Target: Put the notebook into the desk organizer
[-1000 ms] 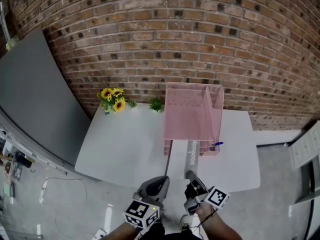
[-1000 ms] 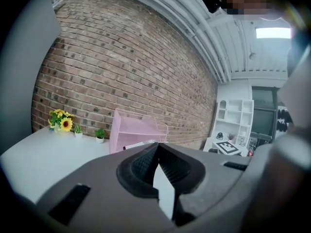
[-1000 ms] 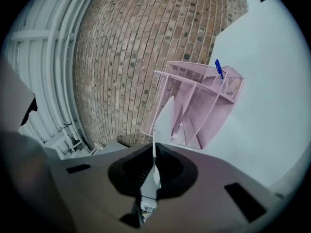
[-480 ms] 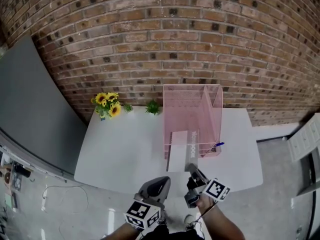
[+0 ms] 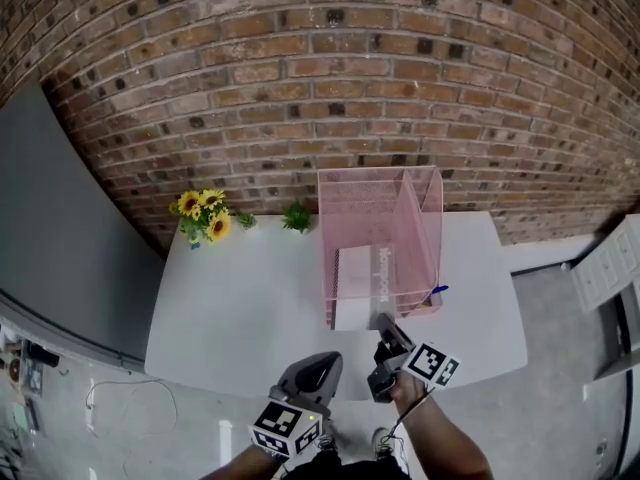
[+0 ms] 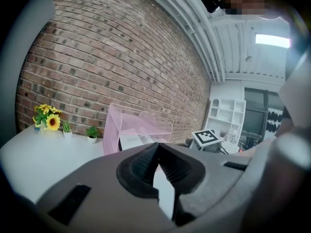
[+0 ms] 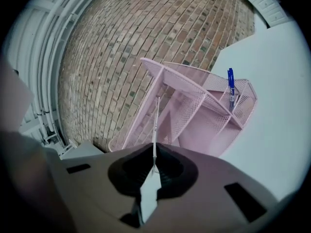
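The white notebook point(image 5: 360, 280) lies flat, its far part inside the pink mesh desk organizer point(image 5: 380, 180) on the white table point(image 5: 240, 288). My right gripper point(image 5: 383, 328) is shut on the notebook's near edge, just in front of the organizer's open front. In the right gripper view the notebook point(image 7: 155, 125) shows edge-on as a thin line running from the gripper point(image 7: 154, 168) into the organizer point(image 7: 194, 106). My left gripper point(image 5: 318, 364) hovers at the table's near edge, shut with nothing in it; its own view shows the gripper point(image 6: 156, 161) facing the organizer point(image 6: 129, 125).
A blue pen point(image 5: 436, 290) stands in the organizer's front right compartment, also in the right gripper view as the pen point(image 7: 231, 84). Sunflowers point(image 5: 200, 213) and a small green plant point(image 5: 295, 215) sit at the table's back edge by the brick wall.
The right gripper has pushed the notebook forward, so it has gone from lying in front of the organizer to reaching well inside it. The left gripper has stayed put.
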A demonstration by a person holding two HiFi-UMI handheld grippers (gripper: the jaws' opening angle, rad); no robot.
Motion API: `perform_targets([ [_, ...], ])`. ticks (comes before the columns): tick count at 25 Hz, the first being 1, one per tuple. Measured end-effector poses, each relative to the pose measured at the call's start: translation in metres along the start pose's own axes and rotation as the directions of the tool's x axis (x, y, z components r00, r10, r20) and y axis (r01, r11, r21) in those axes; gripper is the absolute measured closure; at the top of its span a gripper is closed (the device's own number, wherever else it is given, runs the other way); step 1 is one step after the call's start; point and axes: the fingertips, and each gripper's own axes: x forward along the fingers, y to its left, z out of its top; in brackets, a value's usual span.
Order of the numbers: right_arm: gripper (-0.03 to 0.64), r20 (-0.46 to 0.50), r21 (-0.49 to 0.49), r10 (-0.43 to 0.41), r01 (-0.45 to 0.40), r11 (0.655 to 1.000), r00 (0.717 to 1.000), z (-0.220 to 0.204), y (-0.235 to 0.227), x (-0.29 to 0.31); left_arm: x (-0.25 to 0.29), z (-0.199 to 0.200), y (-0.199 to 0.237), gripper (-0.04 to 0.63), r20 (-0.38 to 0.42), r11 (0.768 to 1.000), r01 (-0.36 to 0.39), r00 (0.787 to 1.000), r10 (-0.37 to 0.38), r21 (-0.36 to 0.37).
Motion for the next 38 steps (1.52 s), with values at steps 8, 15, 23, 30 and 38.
perform_targets([
  [8,0.603,-0.006,-0.017,-0.063,0.063,0.998,0.998,0.012,-0.012,0.024,0.014,-0.001,0.004,0.591,-0.015,1.0,0.024,1.0,-0.024,-0.007],
  [15,0.584,-0.027,-0.139,-0.116,0.111,0.984,0.993,0.016,-0.011,0.031,0.017,-0.001,0.007,0.591,-0.025,0.999,0.03,0.999,-0.03,-0.01],
  [23,0.504,-0.064,-0.441,-0.13,0.089,0.893,0.989,0.021,0.003,0.035,0.017,-0.003,0.007,0.591,-0.032,0.999,0.033,0.999,-0.033,-0.015],
  [30,0.357,-0.194,-0.711,-0.196,-0.001,0.703,0.961,0.005,0.002,0.035,0.018,-0.006,0.003,0.591,-0.035,0.999,0.04,0.999,-0.04,-0.015],
  [38,0.344,-0.219,-0.843,-0.272,-0.041,0.536,0.937,-0.001,-0.005,0.032,0.02,-0.009,-0.004,0.591,-0.037,0.999,0.044,0.998,-0.045,-0.02],
])
